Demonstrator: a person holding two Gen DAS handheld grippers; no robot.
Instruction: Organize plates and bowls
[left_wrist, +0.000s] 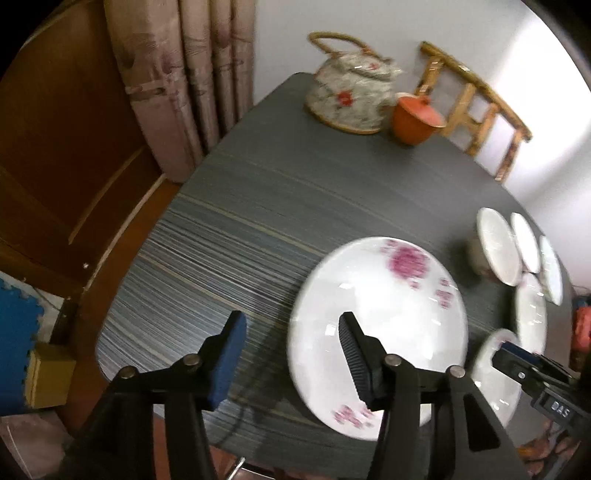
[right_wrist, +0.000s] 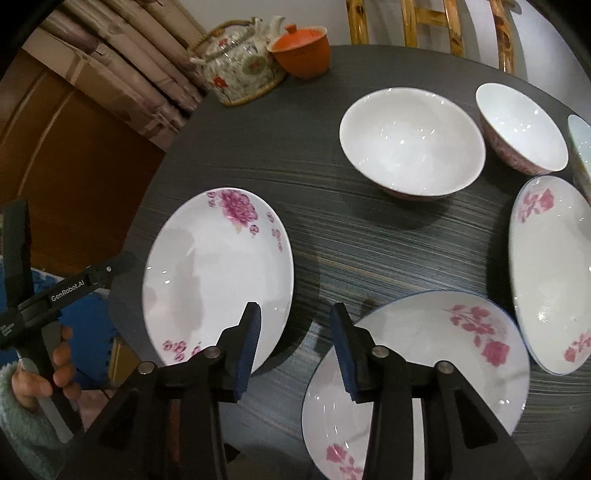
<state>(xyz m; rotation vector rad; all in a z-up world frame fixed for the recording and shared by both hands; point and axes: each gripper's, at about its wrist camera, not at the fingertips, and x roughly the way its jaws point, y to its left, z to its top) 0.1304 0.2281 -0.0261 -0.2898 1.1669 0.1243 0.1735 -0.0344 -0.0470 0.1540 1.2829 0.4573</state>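
Both hand-held grippers, left (left_wrist: 291, 354) and right (right_wrist: 295, 345), part-open, empty; bowls (right_wrist: 412, 142) clear only in right view; plate (right_wrist: 218, 277) flat near surface (right_wrist: 332, 236) left edge.

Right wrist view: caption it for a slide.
Open right hand-held gripper above a dark striped table with flowered white plates and bowls.

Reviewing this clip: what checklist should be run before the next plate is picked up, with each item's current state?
1. Left tool free of load: ok, open, nothing between its fingers.
2. Right tool free of load: ok, open over bare table.
3. Peony plate lying flat: ok.
4. Blue-rimmed plate clear of its neighbour: not ok, rims overlap.
5. Bowls upright: ok.
6. Teapot out of the way: ok.
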